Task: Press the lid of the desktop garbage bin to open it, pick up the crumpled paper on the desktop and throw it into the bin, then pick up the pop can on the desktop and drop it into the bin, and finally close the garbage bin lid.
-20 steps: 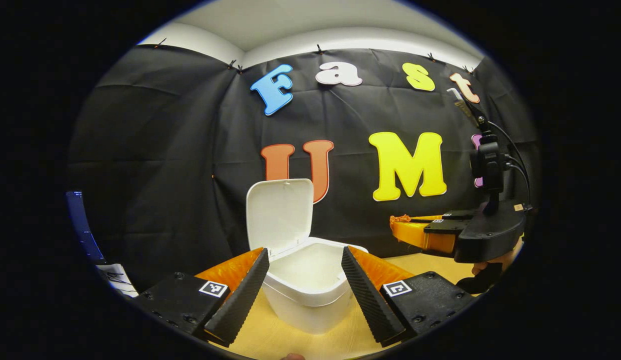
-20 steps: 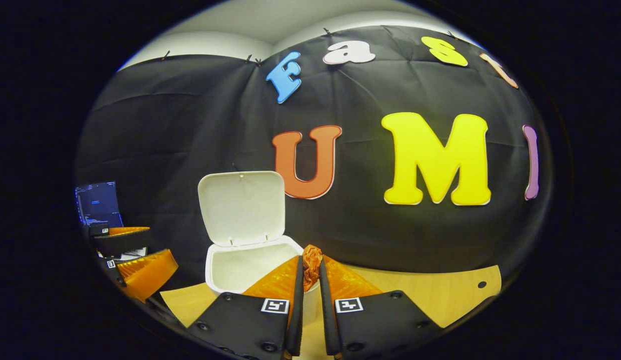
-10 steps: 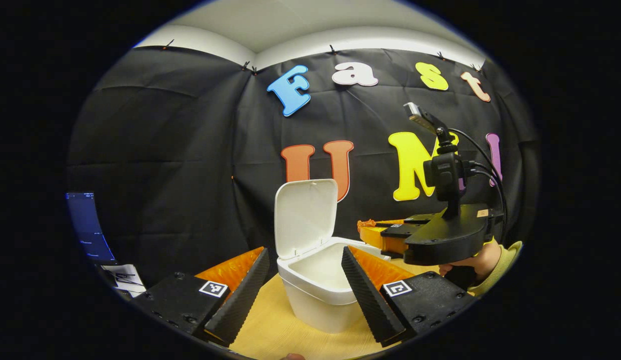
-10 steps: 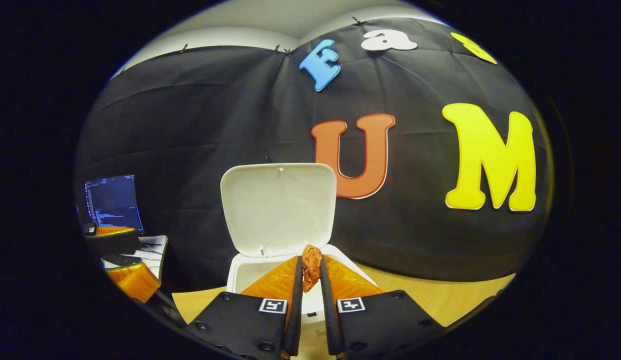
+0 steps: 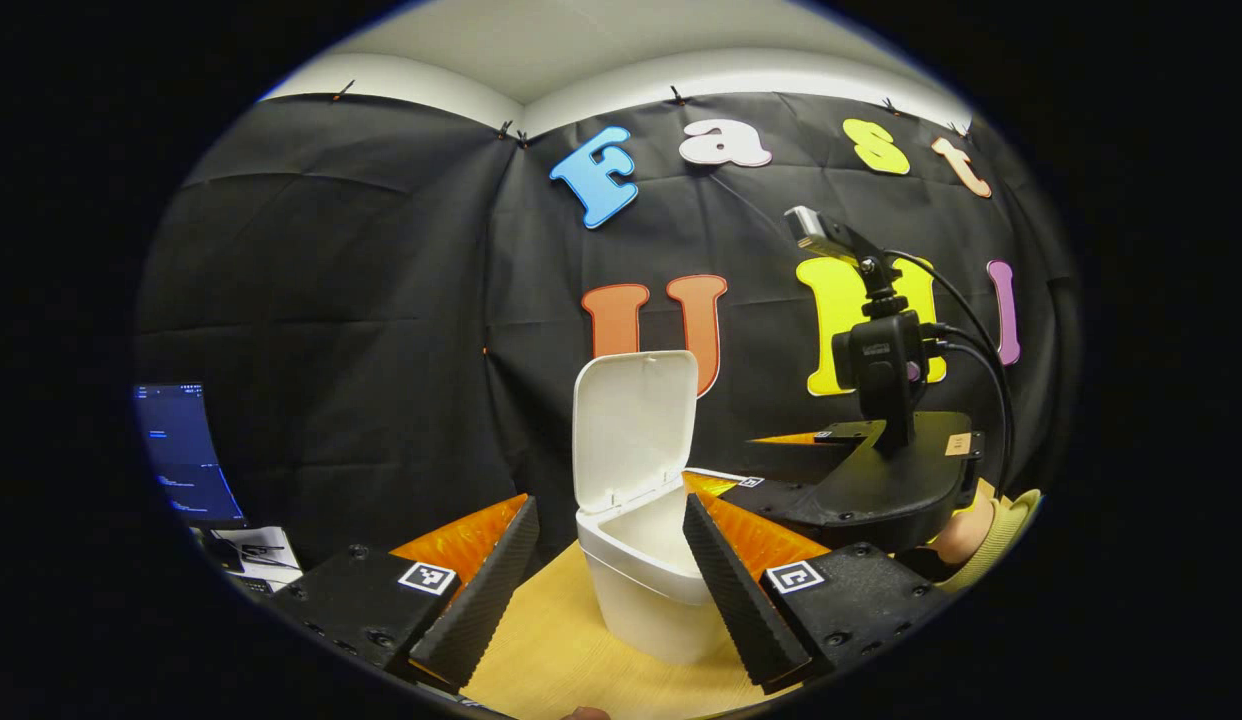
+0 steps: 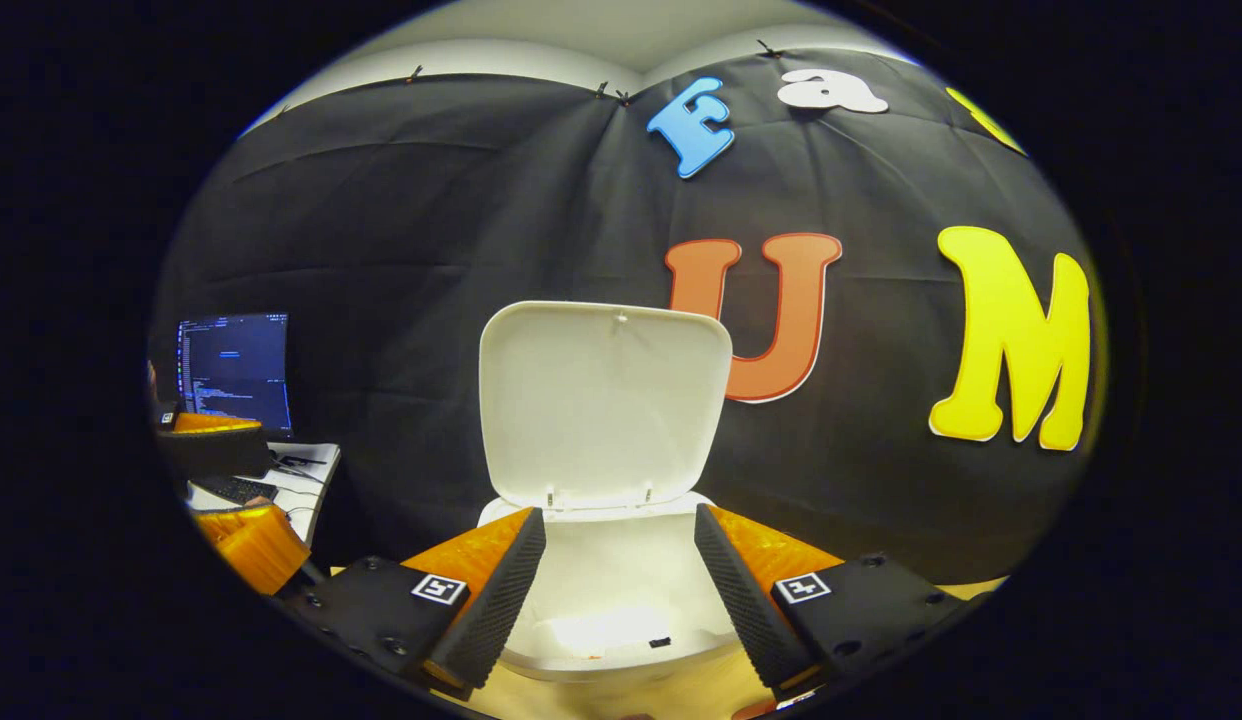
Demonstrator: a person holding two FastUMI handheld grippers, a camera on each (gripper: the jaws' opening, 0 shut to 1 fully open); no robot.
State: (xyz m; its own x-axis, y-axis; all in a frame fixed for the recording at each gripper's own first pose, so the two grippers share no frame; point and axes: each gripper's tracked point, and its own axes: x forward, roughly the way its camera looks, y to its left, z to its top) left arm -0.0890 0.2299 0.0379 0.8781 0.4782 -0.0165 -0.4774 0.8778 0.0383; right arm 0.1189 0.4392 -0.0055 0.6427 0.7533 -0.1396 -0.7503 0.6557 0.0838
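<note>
Right gripper [image 6: 619, 560] hangs directly over the open mouth of the white bin [image 6: 621, 600], fingers spread wide and holding nothing; lid [image 6: 603, 400] stands upright at the far side, hinged behind the opening. Bin floor looks pale and mostly bare from here, so can't tell if the crumpled paper is inside; pop can isn't located, likely the next pick. Left gripper [image 5: 606, 560] is also wide and empty, near side of the bin [image 5: 646, 580] on the worktop [image 5: 551, 660].

Both grippers are spread wide, nothing between them: left gripper [image 5: 606, 560] level, right gripper [image 6: 621, 575] at its 2 o'clock.
</note>
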